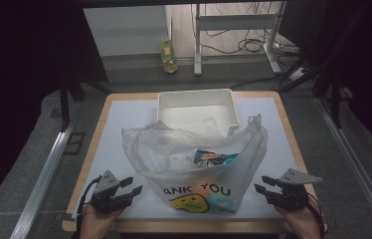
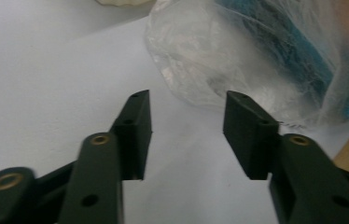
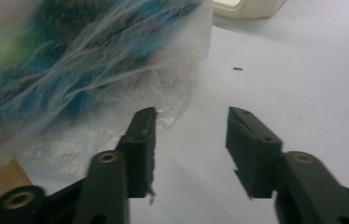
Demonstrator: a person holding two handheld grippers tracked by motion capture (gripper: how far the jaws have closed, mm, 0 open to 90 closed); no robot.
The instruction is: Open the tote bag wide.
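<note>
A translucent white plastic bag (image 1: 199,164) printed "THANK YOU" with a yellow smiley sits at the front middle of the table, its mouth gaping upward and colourful items inside. My left gripper (image 1: 134,184) rests just left of the bag near the front edge. Its jaws stand apart over bare table (image 2: 186,100) with the bag (image 2: 256,56) just ahead. My right gripper (image 1: 261,183) sits just right of the bag. Its jaws are also apart with nothing between them (image 3: 191,114), and the bag (image 3: 70,60) lies ahead to the left.
A white open box (image 1: 196,112) stands behind the bag at the back middle. The table (image 1: 124,119) has a white top with a wooden rim. On the floor beyond it stand a yellow-green bottle (image 1: 168,55) and a white desk frame (image 1: 233,22) with cables.
</note>
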